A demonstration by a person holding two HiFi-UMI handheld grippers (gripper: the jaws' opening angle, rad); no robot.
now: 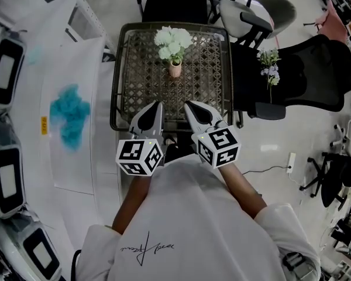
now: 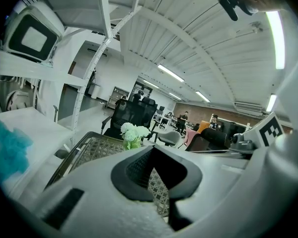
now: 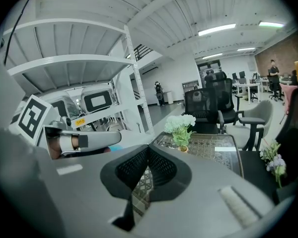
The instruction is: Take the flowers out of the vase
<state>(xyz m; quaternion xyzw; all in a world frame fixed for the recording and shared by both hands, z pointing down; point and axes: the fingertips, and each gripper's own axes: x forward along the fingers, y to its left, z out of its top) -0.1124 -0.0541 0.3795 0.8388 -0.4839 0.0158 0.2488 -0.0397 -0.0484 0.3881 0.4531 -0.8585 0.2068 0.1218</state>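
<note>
left hand-held gripper (image 1: 158, 105) closed | right hand-held gripper (image 1: 186, 105) closed | flowers (image 1: 173, 40) in vase (image 1: 175, 69)

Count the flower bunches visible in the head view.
2. White flowers stand in the small vase on the lattice table; a pale purple sprig lies on the black chair right of it. The teal clump at left may be another; I cannot tell.

Blind spots from my seat
In the left gripper view the left gripper's (image 2: 152, 148) own body covers the vase (image 1: 175, 69), so I only get the white flowers (image 2: 133, 131) above it. In the head view both it and the right gripper (image 1: 188, 105) cover part of the table's (image 1: 139, 75) near rim. The people (image 2: 214, 120) far down the room are too small to make out.
</note>
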